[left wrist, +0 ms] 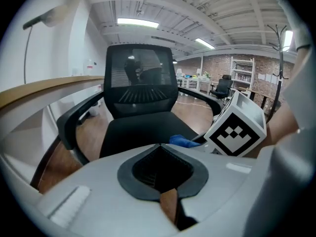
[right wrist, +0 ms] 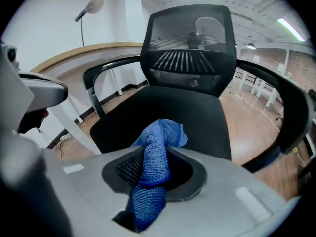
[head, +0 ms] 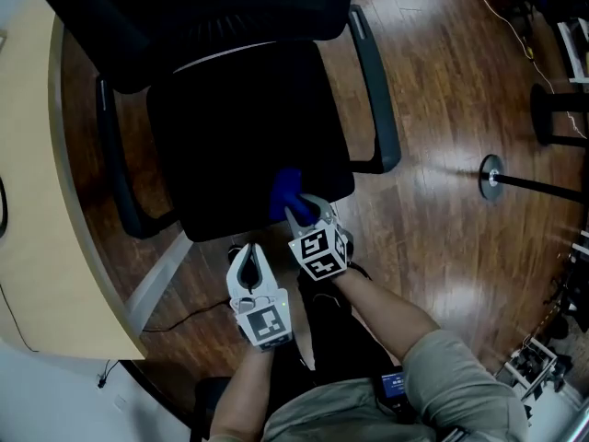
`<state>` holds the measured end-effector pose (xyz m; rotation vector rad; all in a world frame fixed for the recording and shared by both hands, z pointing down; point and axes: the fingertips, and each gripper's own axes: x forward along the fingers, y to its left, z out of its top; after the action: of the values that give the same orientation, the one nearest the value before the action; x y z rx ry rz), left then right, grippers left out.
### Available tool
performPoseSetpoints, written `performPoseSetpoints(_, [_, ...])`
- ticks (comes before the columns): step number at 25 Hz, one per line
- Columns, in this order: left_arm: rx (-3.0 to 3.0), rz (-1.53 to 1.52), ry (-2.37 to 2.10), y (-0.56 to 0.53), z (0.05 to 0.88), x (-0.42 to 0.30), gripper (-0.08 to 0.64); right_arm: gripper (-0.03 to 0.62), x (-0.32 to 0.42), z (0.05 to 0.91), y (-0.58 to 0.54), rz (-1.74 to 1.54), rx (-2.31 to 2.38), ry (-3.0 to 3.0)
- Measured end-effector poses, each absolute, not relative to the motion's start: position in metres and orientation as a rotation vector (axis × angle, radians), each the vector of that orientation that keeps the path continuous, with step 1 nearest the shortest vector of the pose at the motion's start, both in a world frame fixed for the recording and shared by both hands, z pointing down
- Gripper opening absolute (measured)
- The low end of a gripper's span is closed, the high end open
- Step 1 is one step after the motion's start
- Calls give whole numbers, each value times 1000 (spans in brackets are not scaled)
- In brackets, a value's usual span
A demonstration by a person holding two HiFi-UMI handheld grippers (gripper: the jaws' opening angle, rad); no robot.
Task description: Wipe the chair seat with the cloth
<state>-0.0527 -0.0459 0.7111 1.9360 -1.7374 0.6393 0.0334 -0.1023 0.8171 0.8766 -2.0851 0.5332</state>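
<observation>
Head view, seat: the black padded chair seat (head: 230, 145) lies in the middle, with its black backrest (head: 184, 7) at the far side and 2 black armrests (head: 373, 90).
Head view, cloth: the blue microfibre cloth (head: 283, 191) is at the near edge of the seat, right of the middle; whether it touches the seat I cannot tell.
Head view, right gripper: the right gripper (head: 304, 212) points at the seat and has the cloth at its tips.
Head view, left gripper: the left gripper (head: 248, 263) is just left of and nearer than the right one, apart from the seat edge, over the brown wooden floor (head: 442, 155).
Head view, desk: a light wooden curved desk (head: 28, 201) stands left of the chair.
Left gripper view, jaws: the 2 jaws meet at the tips, with nothing between them.
Left gripper view, surroundings: the seat (left wrist: 138, 127) is ahead, the cloth (left wrist: 182, 141) lies at its near right, beside the right gripper's white marker cube (left wrist: 236, 130).
Right gripper view, jaws: the 2 jaws are closed narrow on the cloth (right wrist: 155, 172), which runs up between them and stands out past the tips as a bunch.
Right gripper view, seat: the seat (right wrist: 197, 117) lies beyond the bunch, with the backrest (right wrist: 187, 48) upright at the far side.
</observation>
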Motion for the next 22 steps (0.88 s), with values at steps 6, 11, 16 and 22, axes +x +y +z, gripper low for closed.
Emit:
performPoseSetpoints(6, [2041, 644, -1640, -75, 716, 26, 6, 101, 132, 820, -119, 579, 1017, -2004])
performPoseSetpoints(11, [2078, 668, -1597, -82, 725, 60, 6, 101, 192, 837, -114, 601, 1067, -1924])
performPoseSetpoints(16, [2091, 675, -1612, -86, 731, 68, 6, 101, 200, 854, -106, 625, 1032, -1903])
performPoseSetpoints(22, [2058, 678, -1667, -82, 708, 37, 6, 101, 169, 818, -102, 612, 994, -1973])
